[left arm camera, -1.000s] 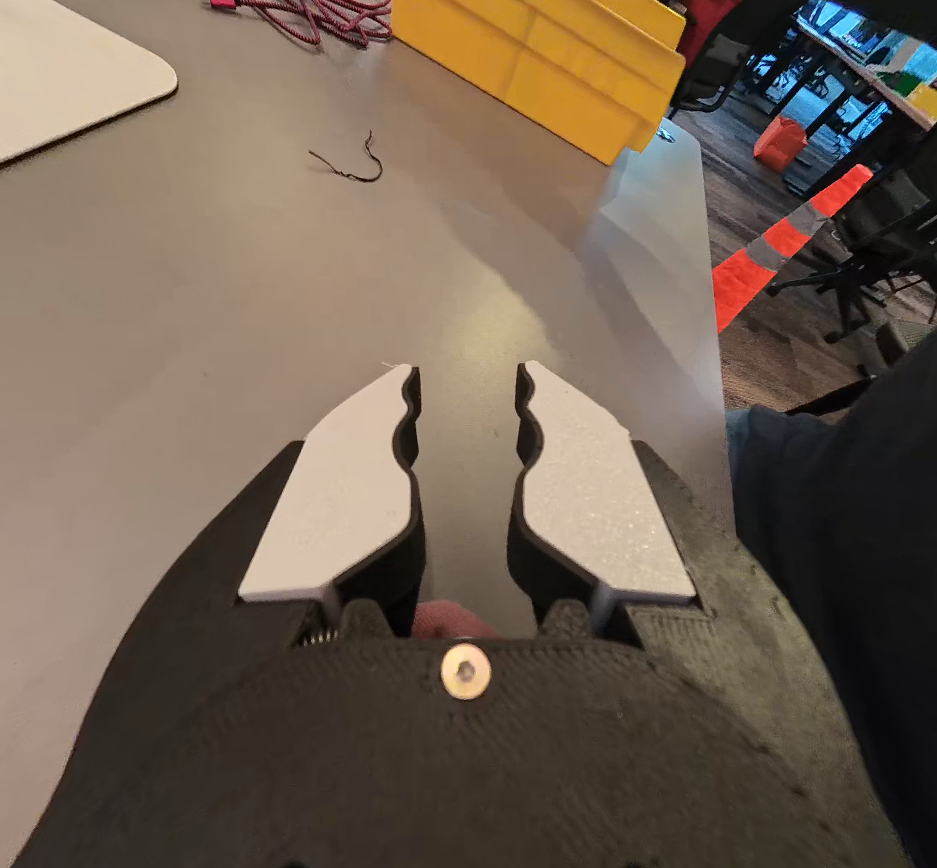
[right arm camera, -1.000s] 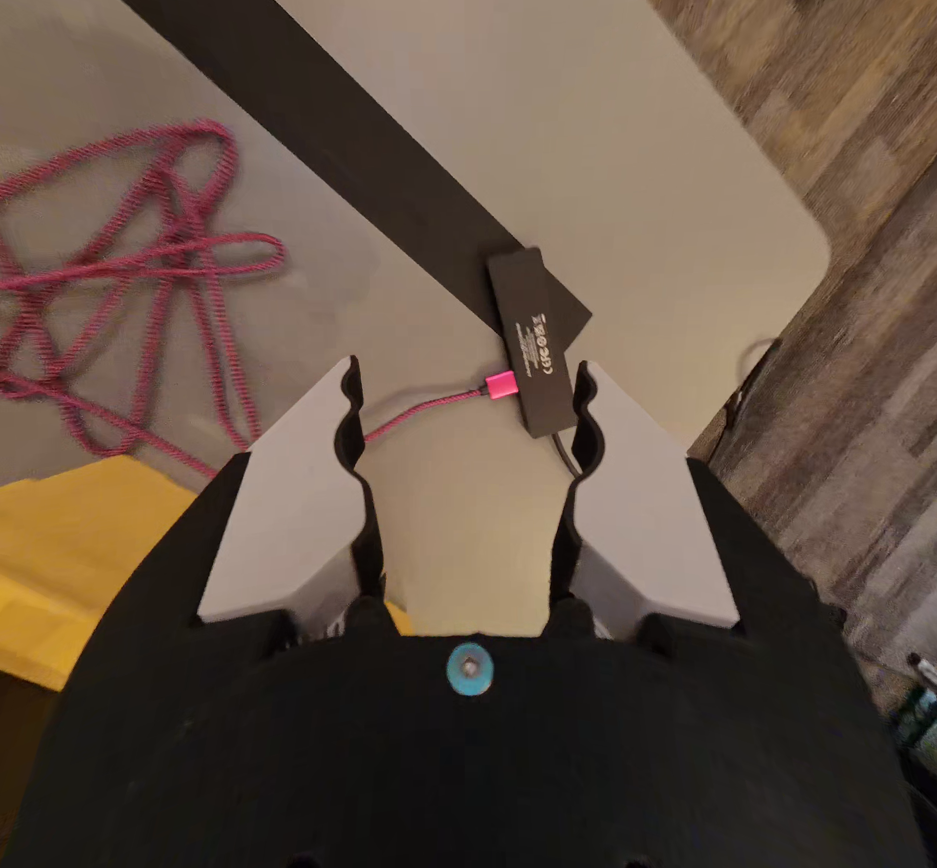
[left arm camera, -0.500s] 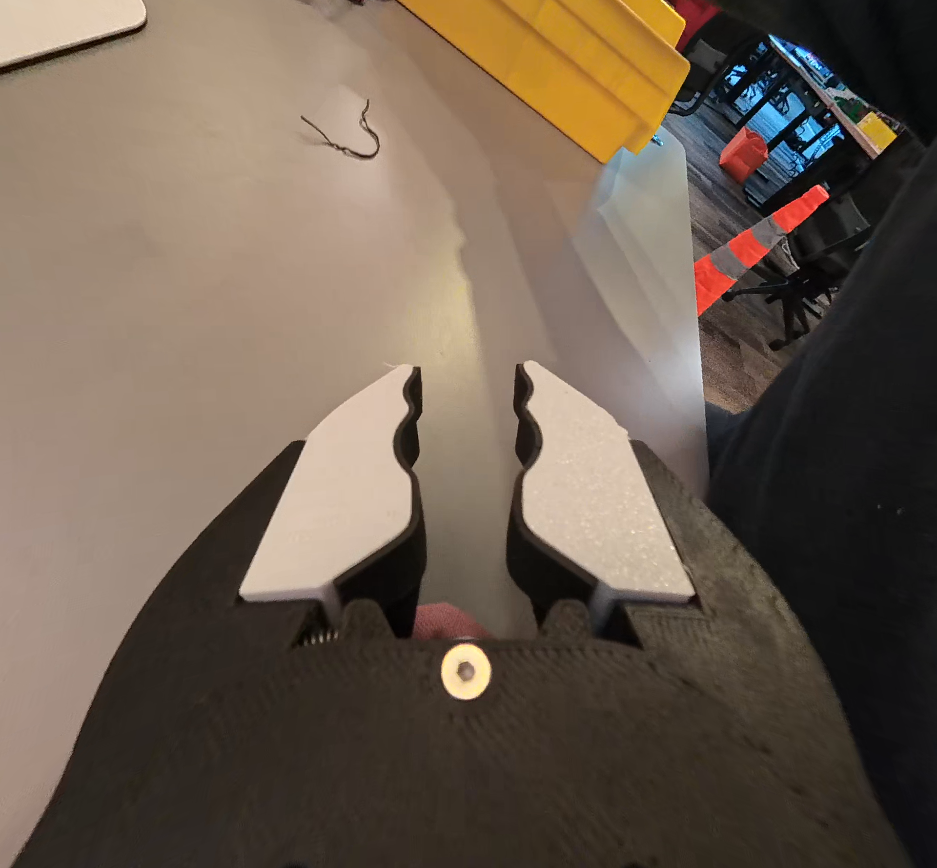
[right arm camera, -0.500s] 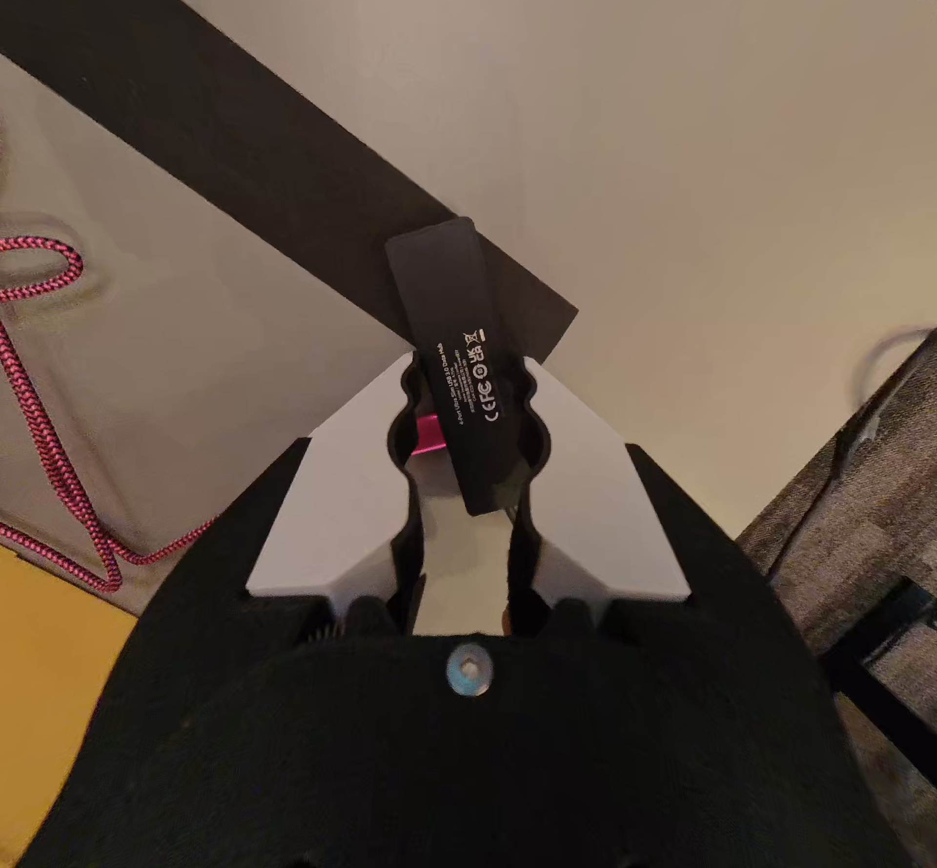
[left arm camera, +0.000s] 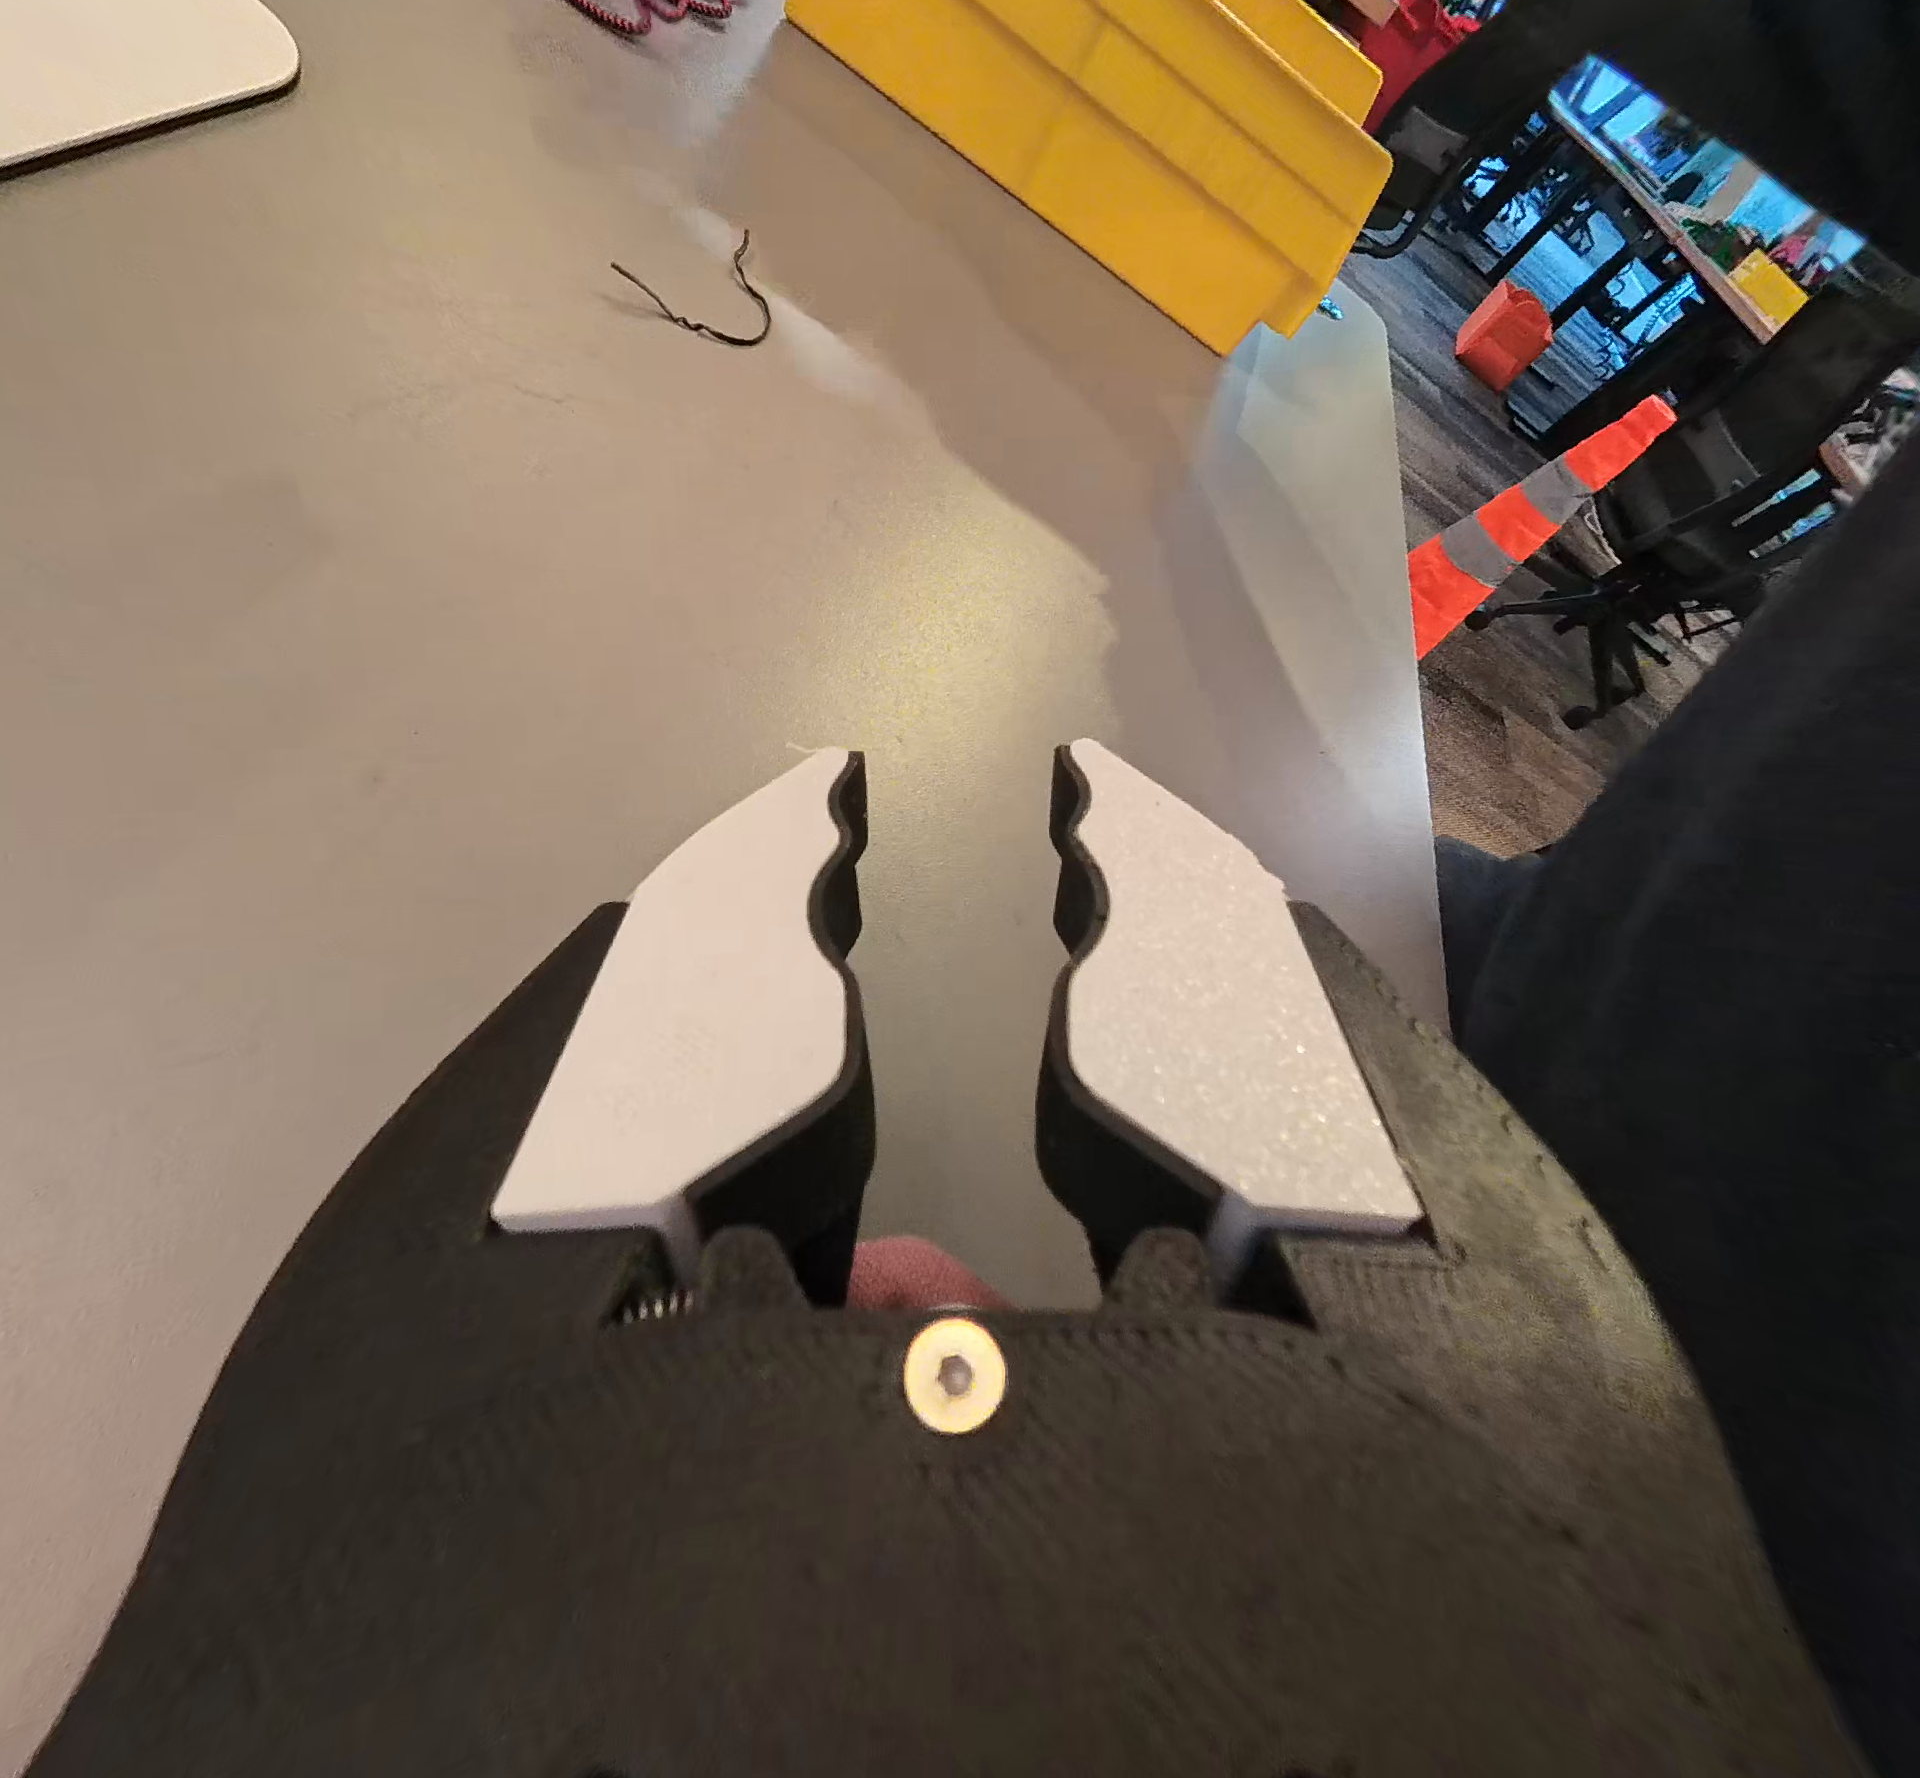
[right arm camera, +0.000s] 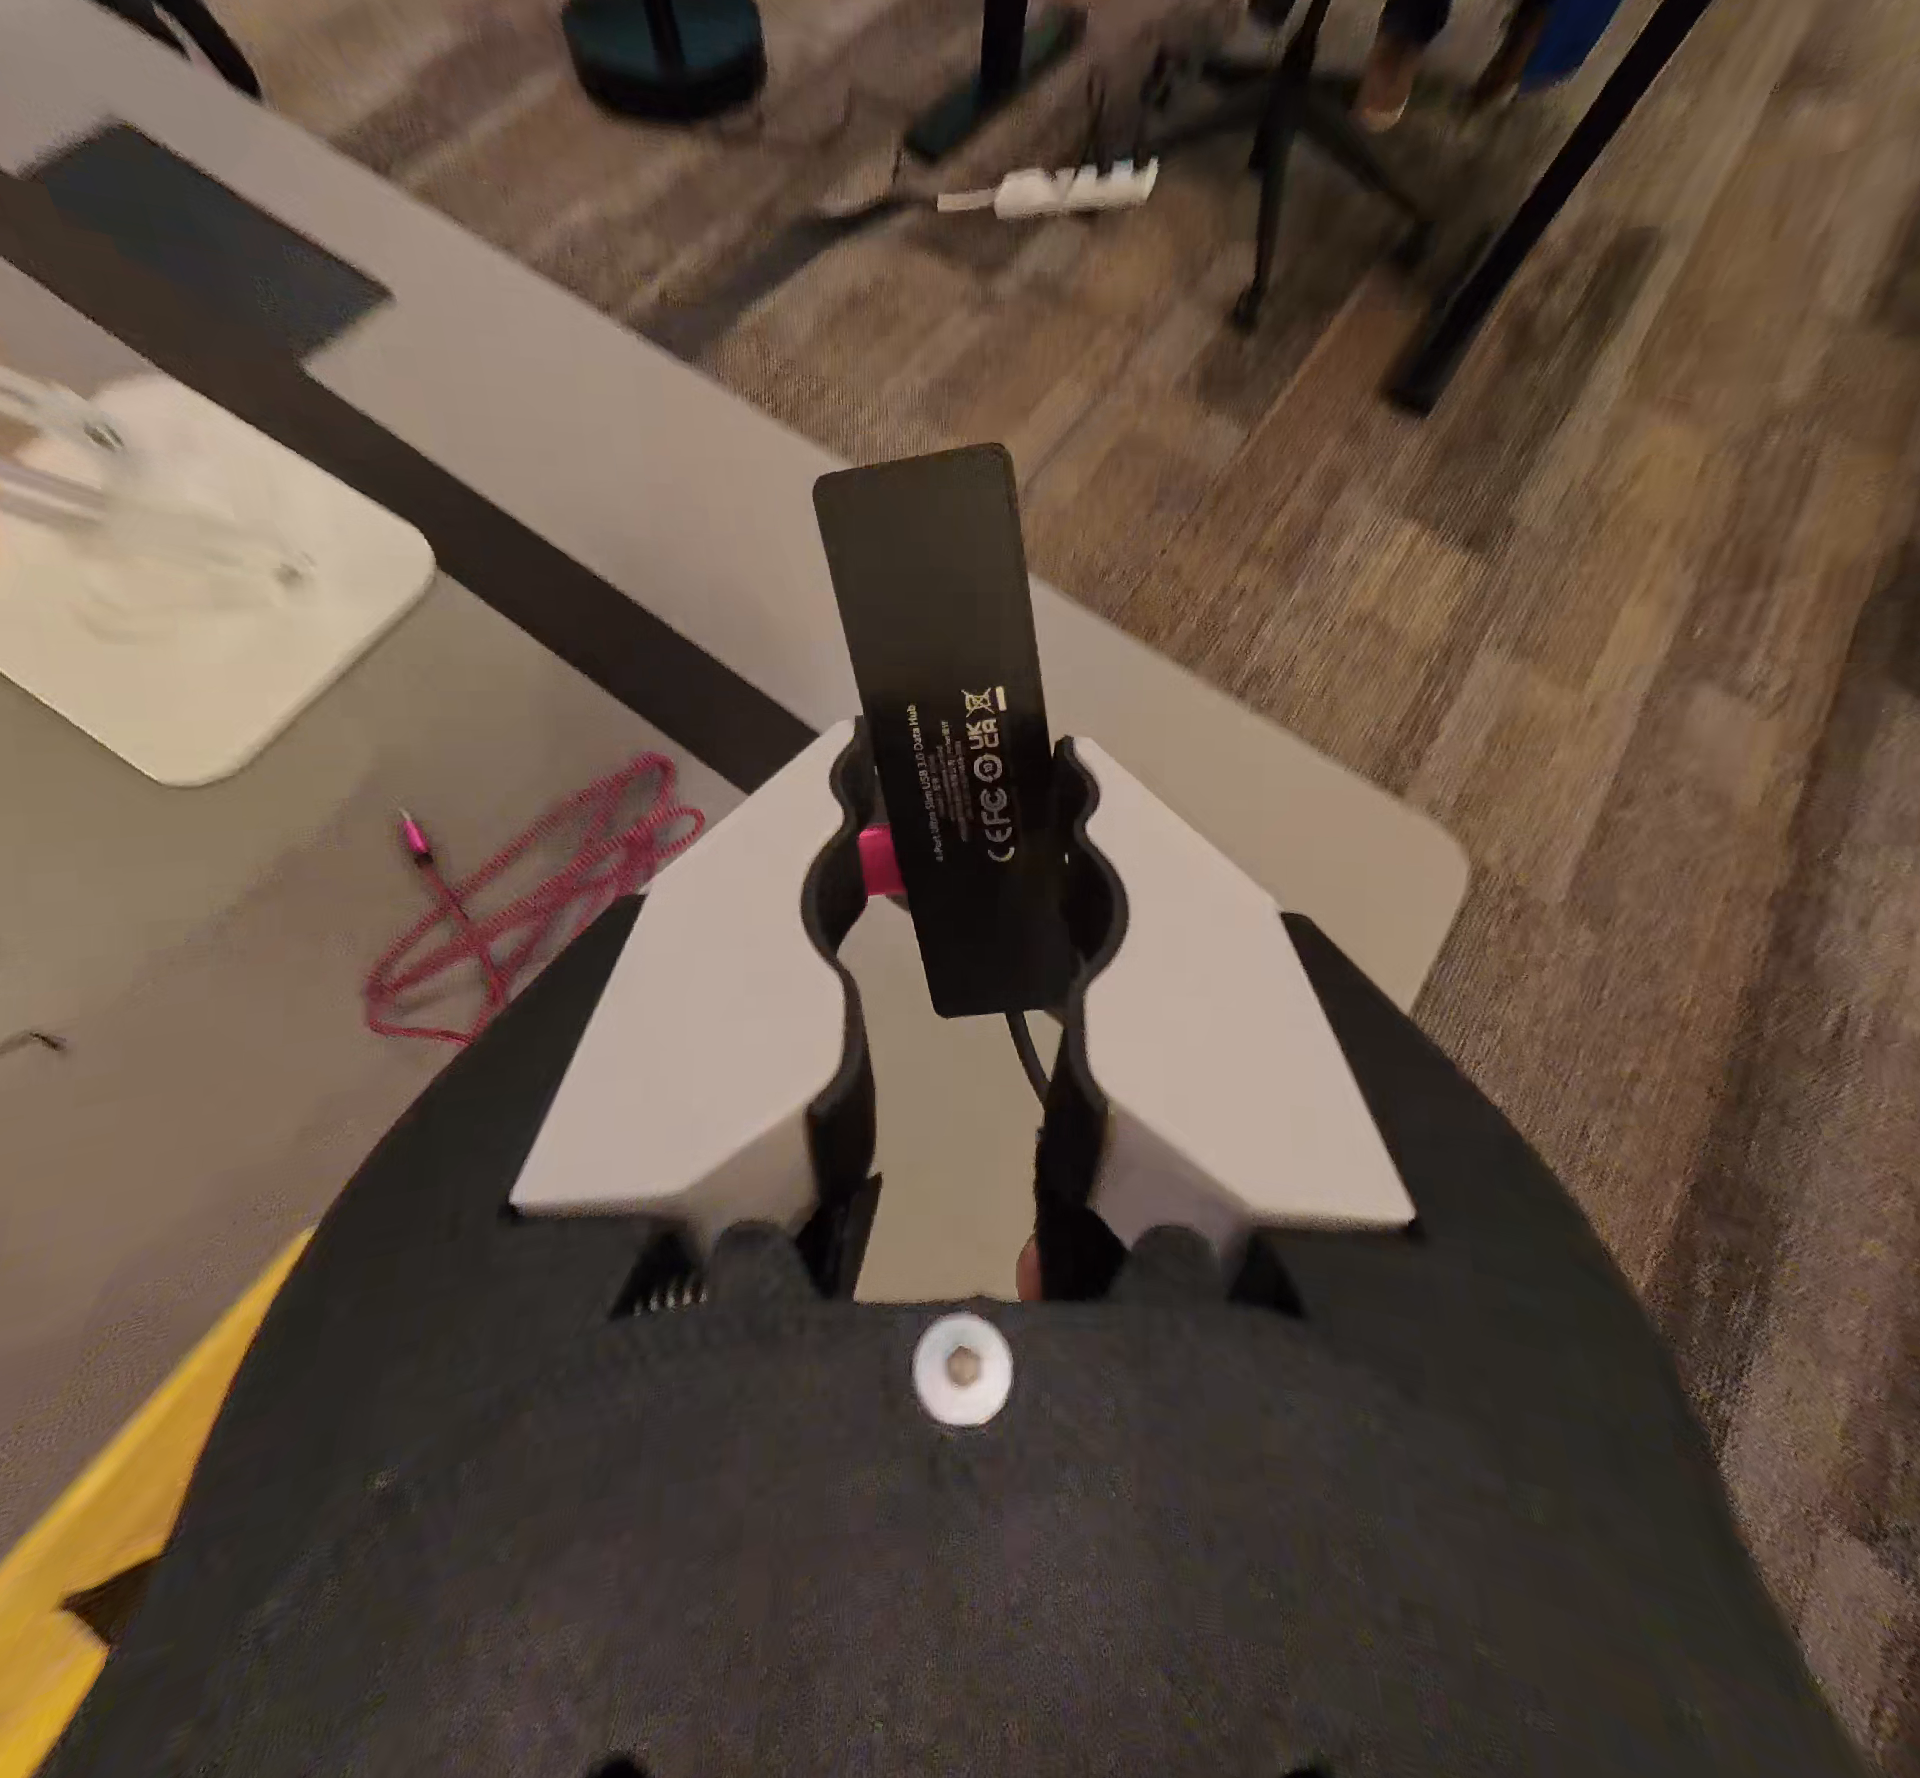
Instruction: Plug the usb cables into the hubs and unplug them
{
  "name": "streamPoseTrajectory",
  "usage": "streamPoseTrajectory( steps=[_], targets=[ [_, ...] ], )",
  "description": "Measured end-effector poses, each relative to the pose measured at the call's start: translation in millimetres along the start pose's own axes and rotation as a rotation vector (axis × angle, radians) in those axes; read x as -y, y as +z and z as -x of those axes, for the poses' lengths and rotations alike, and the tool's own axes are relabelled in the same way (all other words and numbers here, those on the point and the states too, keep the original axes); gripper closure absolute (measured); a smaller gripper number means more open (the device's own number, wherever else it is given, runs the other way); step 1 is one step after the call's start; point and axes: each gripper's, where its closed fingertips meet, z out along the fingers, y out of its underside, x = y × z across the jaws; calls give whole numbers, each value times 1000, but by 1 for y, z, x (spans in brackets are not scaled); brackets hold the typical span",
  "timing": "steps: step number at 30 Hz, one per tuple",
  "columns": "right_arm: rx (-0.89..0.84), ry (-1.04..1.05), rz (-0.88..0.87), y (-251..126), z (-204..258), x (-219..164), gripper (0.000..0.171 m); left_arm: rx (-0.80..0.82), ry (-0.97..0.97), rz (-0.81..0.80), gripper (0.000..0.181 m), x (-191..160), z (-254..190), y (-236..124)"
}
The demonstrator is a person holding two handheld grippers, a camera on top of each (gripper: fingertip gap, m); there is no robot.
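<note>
While the right tongs (right arm camera: 961, 772) clamp the black hub (right arm camera: 940, 689) above the counter (right arm camera: 644, 481), pink plug (right arm camera: 878, 861) seated in its side, the left tongs (left arm camera: 958, 772), part-open and empty, should pinch that plug and pull straight out.

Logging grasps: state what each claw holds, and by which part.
Right claw grips the black USB hub across its long sides, near the cabled end, pink plug attached. Left claw is open, holding nothing.
</note>
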Motion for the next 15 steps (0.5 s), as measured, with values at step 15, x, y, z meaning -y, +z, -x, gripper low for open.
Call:
streamPoseTrajectory(
  steps=[15],
  targets=[
    [-213,-122,-284,-211,39,213,139,-4,9,-18,148,2,-1,-2]
  ],
)
